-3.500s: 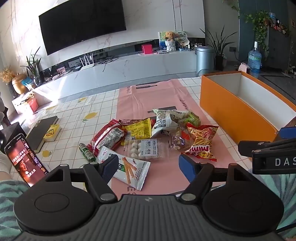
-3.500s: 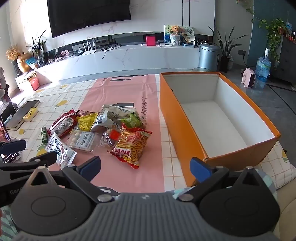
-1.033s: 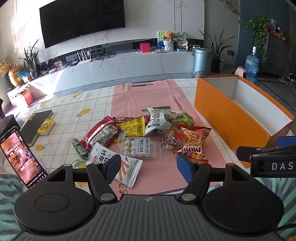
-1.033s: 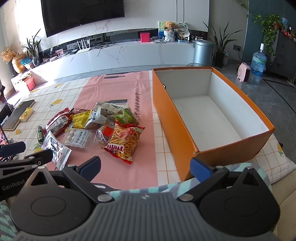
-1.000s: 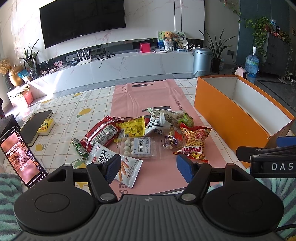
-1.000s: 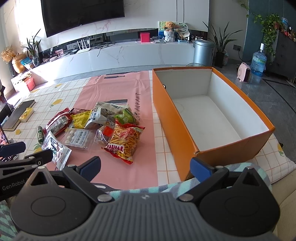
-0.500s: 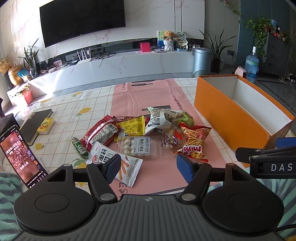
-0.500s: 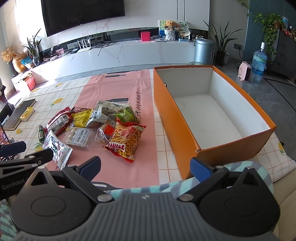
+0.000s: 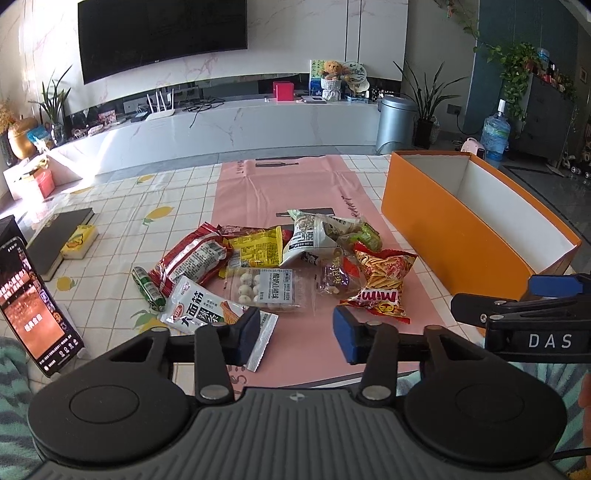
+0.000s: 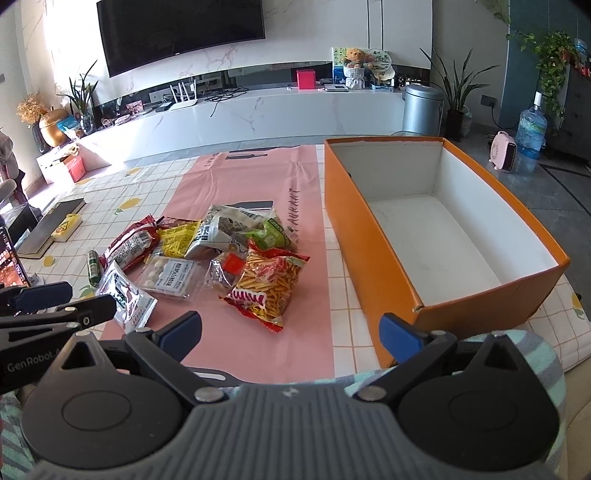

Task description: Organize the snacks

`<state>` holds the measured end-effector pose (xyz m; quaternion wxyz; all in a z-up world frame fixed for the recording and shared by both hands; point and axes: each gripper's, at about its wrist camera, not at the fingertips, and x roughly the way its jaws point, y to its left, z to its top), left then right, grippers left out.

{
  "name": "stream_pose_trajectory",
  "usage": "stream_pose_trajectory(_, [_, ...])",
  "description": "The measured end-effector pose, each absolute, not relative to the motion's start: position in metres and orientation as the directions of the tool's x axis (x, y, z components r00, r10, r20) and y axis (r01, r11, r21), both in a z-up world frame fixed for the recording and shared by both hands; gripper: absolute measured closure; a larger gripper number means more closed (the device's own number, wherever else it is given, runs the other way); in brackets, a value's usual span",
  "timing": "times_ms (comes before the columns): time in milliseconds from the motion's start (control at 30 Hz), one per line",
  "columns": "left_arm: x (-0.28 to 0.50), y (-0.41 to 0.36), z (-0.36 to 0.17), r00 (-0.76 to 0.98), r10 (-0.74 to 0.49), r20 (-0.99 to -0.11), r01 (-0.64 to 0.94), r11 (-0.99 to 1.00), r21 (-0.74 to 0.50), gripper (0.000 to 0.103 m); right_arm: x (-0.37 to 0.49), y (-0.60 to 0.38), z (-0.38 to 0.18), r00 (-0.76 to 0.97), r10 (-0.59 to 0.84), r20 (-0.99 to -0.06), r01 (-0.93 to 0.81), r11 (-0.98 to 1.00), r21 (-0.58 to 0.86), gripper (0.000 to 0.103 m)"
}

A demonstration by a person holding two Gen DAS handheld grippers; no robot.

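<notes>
Left gripper (image 9: 295,334): jaws just closed partway, a gap between the blue pads, nothing in it, held above the near table edge. Right gripper (image 10: 290,334): jaws spread wide, empty, hovering beside the left one.

Just ahead of the left gripper, a heap of snacks (image 9: 280,266) on a pink mat (image 9: 295,184): white noodle-stick pack (image 9: 207,308) nearest, at the left pad; clear tray of white balls (image 9: 266,290) straight ahead; red-and-yellow Mimi bag (image 9: 380,282) ahead to the right; red pack (image 9: 192,260), yellow pack (image 9: 255,251) and crumpled white bag (image 9: 314,236) farther out; small green tube (image 9: 147,288) off to the left. All untouched by either gripper.

Ahead and right of the right gripper, an orange box (image 10: 369,236), open-topped, white inside, bare, its near corner close to the right pad.

Under everything, a checked tablecloth (image 9: 122,221) with lemon prints. Far left of the left gripper: a lit phone (image 9: 37,306), a dark book (image 9: 59,236), a yellow packet (image 9: 79,242). Beyond the table: grey floor, a long white marble TV bench (image 9: 229,129), a big dark TV (image 9: 162,35) on a marble wall, potted plants (image 9: 428,99), a steel bin (image 9: 395,122), a water jug (image 9: 495,133).
</notes>
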<state>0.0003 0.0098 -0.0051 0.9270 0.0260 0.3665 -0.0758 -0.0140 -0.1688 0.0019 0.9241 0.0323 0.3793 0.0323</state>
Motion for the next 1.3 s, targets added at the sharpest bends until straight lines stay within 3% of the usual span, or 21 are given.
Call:
stream_pose_trajectory(33, [0.003, 0.013, -0.007, 0.709, -0.135, -0.692, 0.160, 0.987, -0.029, 0.065, -0.013, -0.167, 0.001, 0.713, 0.088, -0.695, -0.043, 0.996, 0.082, 0.011])
stream_pose_trajectory(100, [0.006, 0.017, -0.010, 0.705, -0.153, -0.693, 0.157, 0.986, -0.058, 0.067, -0.010, -0.164, -0.002, 0.715, 0.104, -0.691, -0.062, 0.994, 0.086, 0.021])
stream_pose_trajectory(233, [0.014, 0.029, -0.017, 0.693, -0.195, -0.694, 0.137, 0.981, -0.139, 0.067, -0.001, -0.158, -0.010, 0.714, 0.140, -0.686, -0.094, 0.990, 0.104, 0.026])
stream_pose_trajectory(267, [0.016, 0.033, -0.019, 0.690, -0.198, -0.696, 0.124, 0.980, -0.157, 0.065, 0.002, -0.156, -0.012, 0.712, 0.149, -0.686, -0.105, 0.989, 0.105, 0.026])
stream_pose_trajectory(333, [0.022, 0.039, -0.025, 0.687, -0.195, -0.701, 0.102, 0.980, -0.172, 0.042, 0.008, -0.151, -0.017, 0.713, 0.157, -0.683, -0.122, 0.987, 0.101, 0.026])
stream_pose_trajectory(400, [0.026, 0.042, -0.030, 0.694, -0.166, -0.701, 0.067, 0.984, -0.166, 0.026, 0.014, -0.147, -0.023, 0.715, 0.162, -0.680, -0.129, 0.987, 0.099, 0.023])
stream_pose_trajectory(733, [0.072, 0.070, -0.065, 0.606, -0.023, -0.795, -0.192, 0.966, -0.174, 0.020, 0.070, -0.139, -0.060, 0.658, 0.160, -0.736, -0.090, 0.987, 0.135, 0.020])
stream_pose_trajectory(933, [0.100, 0.078, -0.084, 0.552, -0.020, -0.834, -0.270, 0.941, -0.202, 0.019, 0.099, -0.145, -0.077, 0.647, 0.161, -0.746, -0.040, 0.983, 0.178, 0.020])
stream_pose_trajectory(1300, [0.111, 0.085, -0.095, 0.542, 0.091, -0.836, -0.352, 0.927, -0.127, 0.004, 0.114, -0.158, -0.099, 0.631, 0.221, -0.743, -0.022, 0.963, 0.268, 0.042])
